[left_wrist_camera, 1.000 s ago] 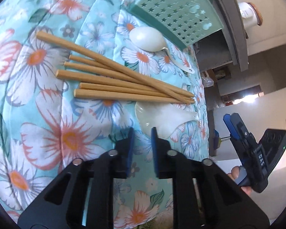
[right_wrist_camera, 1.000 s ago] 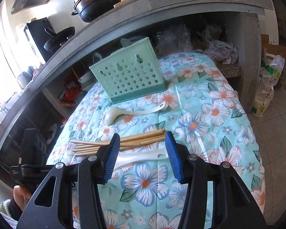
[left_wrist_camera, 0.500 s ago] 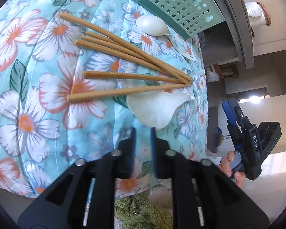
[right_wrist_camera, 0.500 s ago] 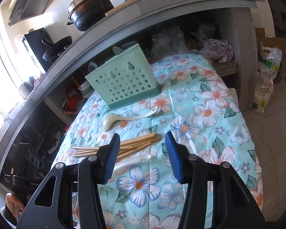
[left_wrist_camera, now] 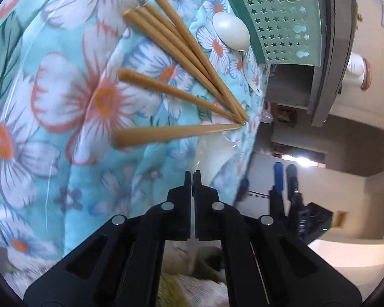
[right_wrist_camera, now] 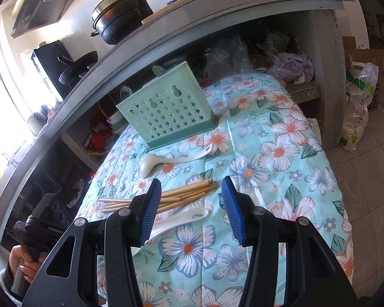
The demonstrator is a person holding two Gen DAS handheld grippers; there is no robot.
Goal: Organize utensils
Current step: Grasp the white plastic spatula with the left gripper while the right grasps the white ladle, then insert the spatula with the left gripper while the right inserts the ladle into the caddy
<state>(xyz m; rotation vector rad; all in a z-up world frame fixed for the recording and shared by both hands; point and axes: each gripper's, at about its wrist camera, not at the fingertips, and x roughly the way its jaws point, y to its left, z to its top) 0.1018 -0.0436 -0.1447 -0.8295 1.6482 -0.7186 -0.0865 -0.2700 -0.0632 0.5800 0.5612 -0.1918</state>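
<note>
Several wooden chopsticks [left_wrist_camera: 181, 58] fan out on the floral quilt [left_wrist_camera: 51, 102]; they also show in the right wrist view [right_wrist_camera: 176, 197]. A white spoon [left_wrist_camera: 212, 156] lies beside them, and my left gripper [left_wrist_camera: 193, 175] is shut on its bowl edge. The same spoon shows in the right wrist view [right_wrist_camera: 181, 220]. A second white spoon [left_wrist_camera: 231, 32] lies near the mint green utensil holder [left_wrist_camera: 281, 18], which stands upright in the right wrist view [right_wrist_camera: 166, 112]. My right gripper [right_wrist_camera: 192, 207] is open and empty above the chopsticks.
A grey counter [right_wrist_camera: 217, 20] overhangs the quilt's far end, with a black pot [right_wrist_camera: 123, 18] on top. Plastic bags [right_wrist_camera: 289, 64] sit under it. Tiled floor [right_wrist_camera: 366, 179] lies to the right. My right gripper shows in the left wrist view [left_wrist_camera: 284, 179].
My left gripper moved in on the near spoon and closed on its bowl. The right gripper drew back and rose a little, staying open.
</note>
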